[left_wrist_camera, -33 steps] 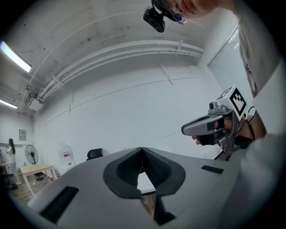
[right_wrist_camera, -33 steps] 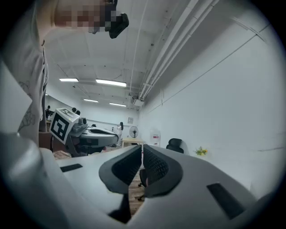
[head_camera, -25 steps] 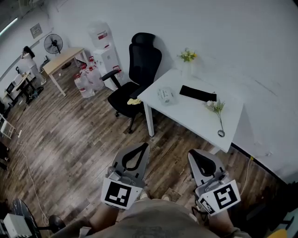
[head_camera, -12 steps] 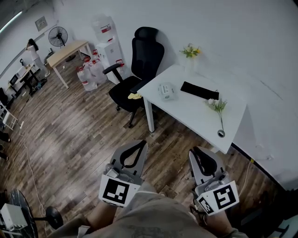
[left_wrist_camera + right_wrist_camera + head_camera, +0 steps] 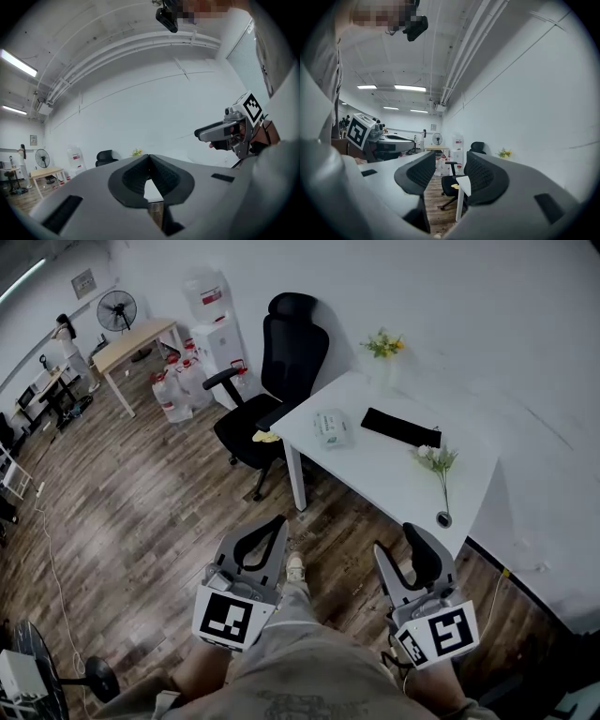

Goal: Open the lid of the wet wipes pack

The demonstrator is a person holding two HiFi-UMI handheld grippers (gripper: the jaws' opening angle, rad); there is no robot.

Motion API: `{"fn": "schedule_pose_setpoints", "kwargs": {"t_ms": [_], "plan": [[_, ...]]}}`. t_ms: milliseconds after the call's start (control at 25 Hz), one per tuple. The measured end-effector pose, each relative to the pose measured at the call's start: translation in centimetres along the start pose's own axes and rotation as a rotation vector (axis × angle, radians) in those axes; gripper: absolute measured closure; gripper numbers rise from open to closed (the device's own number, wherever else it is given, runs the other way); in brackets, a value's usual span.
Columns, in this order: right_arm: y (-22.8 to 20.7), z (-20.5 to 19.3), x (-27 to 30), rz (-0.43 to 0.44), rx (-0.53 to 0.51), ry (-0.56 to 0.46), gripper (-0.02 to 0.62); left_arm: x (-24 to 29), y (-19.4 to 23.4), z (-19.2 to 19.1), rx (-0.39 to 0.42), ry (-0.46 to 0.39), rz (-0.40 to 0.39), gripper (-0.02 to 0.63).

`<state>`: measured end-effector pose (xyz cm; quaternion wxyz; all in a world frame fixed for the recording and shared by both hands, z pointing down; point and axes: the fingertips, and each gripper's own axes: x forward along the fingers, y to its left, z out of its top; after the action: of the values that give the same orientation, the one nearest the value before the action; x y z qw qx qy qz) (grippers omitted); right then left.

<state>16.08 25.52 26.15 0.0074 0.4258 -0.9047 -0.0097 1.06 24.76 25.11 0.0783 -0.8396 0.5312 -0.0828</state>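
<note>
Ahead, the wet wipes pack (image 5: 331,427) is seen lying on the white desk (image 5: 394,474), beside a black chair (image 5: 281,352) on wooden floor (image 5: 141,512). Well apart from it, the left gripper (image 5: 270,524) is held closed and empty; the right gripper (image 5: 401,542) has just been opening, with nothing between its jaws.

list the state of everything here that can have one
left tool: jaws together, empty
right tool: jaws have just been opening, now apart, nothing between them
wet wipes pack: flat on the white table, untouched, lid too small to tell
vase flowers: upright at table's back edge
loose flower: lying flat on table
</note>
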Motion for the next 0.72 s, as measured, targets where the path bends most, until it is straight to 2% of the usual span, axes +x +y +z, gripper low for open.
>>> {"fn": "schedule_pose_setpoints", "kwargs": {"t_ms": [320, 520, 720], "plan": [[-3.4, -1.1, 4.7, -0.026, -0.020, 0.042, 0.391, 4.7, 2.8, -1.1, 0.003, -0.007, -0.020, 0.589], [-5.2, -2.1, 9.6, -0.038, -0.002, 0.073, 0.391, 8.0, 6.0, -2.5, -0.009, 0.020, -0.035, 0.589], [-7.1, -2.3, 15.7, -0.053, 0.017, 0.099, 0.391, 12.8, 10.0, -3.6, 0.037, 0.056, -0.082, 0.589]]}}
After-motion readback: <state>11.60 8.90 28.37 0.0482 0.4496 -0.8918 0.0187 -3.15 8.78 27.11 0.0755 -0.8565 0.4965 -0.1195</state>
